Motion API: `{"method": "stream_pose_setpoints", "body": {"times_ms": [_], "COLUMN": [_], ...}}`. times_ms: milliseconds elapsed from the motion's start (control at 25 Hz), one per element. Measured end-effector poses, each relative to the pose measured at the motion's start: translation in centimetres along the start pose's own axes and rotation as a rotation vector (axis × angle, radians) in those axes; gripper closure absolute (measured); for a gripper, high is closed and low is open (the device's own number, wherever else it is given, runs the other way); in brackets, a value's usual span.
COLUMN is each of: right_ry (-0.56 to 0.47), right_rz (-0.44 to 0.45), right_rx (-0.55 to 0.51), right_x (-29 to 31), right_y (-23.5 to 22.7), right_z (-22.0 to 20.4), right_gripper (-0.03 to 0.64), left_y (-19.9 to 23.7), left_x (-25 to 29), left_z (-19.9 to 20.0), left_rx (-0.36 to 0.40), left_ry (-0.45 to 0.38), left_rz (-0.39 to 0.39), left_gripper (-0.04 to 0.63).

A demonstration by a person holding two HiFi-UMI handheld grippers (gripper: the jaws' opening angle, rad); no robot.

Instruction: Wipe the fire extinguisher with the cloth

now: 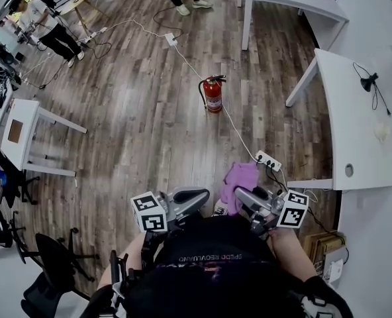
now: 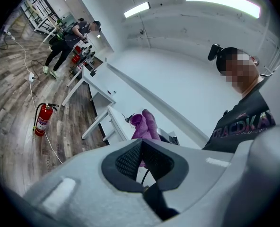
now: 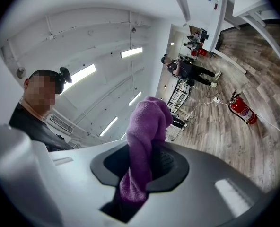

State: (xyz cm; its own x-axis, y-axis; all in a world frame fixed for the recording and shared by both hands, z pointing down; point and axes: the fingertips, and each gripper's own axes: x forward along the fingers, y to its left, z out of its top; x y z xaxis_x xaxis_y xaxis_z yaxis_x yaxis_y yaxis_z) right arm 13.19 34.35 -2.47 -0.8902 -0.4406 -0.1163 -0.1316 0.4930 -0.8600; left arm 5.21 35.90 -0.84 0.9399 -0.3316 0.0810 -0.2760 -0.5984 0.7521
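While the right gripper (image 1: 247, 203) clamps the purple cloth (image 1: 240, 179) and the left gripper (image 1: 191, 199) sits closed on nothing, the fire extinguisher (image 1: 213, 95) stands on the floor (image 1: 130, 131) at twelve o'clock, well apart: walk close first, then wipe it top down.

The fire extinguisher (image 1: 212, 95) stands on the floor (image 1: 136, 131), well ahead of the right gripper (image 1: 244, 201), with a cable (image 1: 239, 134) just beside it. The cloth (image 1: 239, 179) sits between that gripper's jaws; a table (image 1: 355, 131) stands farther right.
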Motion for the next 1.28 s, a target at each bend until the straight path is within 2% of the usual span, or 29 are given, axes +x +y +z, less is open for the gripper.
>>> {"method": "stream_pose_setpoints", "body": {"times_ms": [240,560,760,1000,1280], "right_ry": [-0.011,-0.035,-0.081,-0.128,-0.169], "right_rz": [0.000,-0.050,-0.102,-0.165,-0.232], "right_rx": [0.002,-0.007,-0.021,-0.025,-0.007], "right_x": [1.0,3.5,6.6,11.7,18.0], "right_y": [-0.3,-1.6,-3.7,-6.2,-10.6], "right_z": [-0.1,1.1,3.1,6.5,10.4], "right_gripper": [0.528,0.528,0.528,0.528,0.526], "left_y": [0.7,3.5,7.2,11.6,17.9], "left_x": [-1.3,-1.8,-2.4,-2.6,-4.6], "left_z": [0.4,2.4,5.6,9.9,15.1], "left_rx": [-0.004,-0.025,-0.032,-0.059,-0.095], "left_ry": [-0.015,-0.018,-0.018,0.032,0.062], "left_rz": [0.021,-0.022,-0.056,-0.123,-0.139], "left_gripper": [0.597,0.597,0.597,0.597,0.597]}}
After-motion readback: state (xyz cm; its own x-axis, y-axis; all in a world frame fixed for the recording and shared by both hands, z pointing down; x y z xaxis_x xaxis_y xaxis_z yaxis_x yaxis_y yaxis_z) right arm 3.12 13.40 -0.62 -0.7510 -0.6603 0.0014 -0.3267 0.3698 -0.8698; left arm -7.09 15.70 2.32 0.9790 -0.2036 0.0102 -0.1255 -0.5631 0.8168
